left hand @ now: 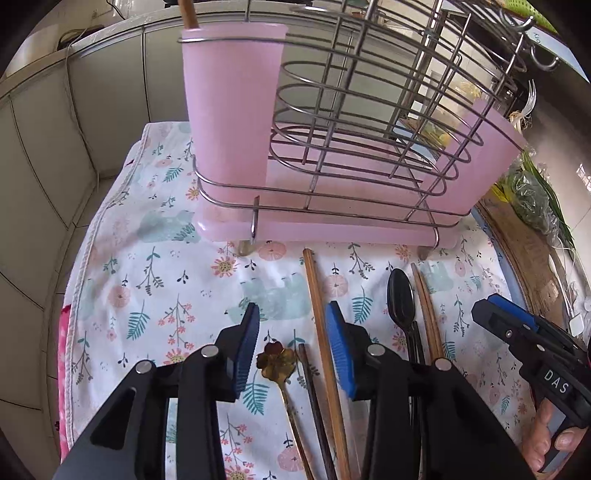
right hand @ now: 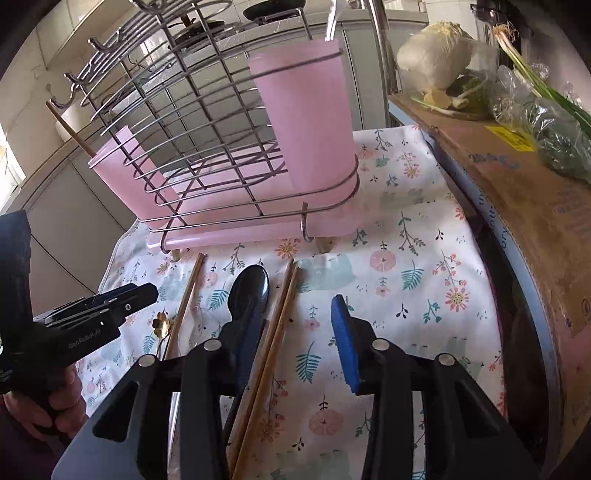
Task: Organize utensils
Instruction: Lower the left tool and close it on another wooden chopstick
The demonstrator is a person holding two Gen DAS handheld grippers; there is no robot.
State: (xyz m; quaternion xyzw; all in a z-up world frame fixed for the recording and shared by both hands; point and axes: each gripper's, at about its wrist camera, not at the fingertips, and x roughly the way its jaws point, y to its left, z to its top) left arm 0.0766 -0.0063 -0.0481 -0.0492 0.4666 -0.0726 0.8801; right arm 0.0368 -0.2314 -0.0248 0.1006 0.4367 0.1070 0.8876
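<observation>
Loose utensils lie on a floral cloth in front of a wire rack that holds two pink cups. My left gripper is open just above the cloth. A gold flower spoon, a dark chopstick and a light wooden chopstick lie between its fingers, untouched. My right gripper is also open and straddles a pair of wooden chopsticks. A black spoon lies by its left finger. The left pink cup holds one chopstick.
A cardboard box at the cloth's right edge carries bagged greens and a cabbage. The right pink cup has a pale handle sticking out. Hooks line the rack's top. Tiled wall stands behind.
</observation>
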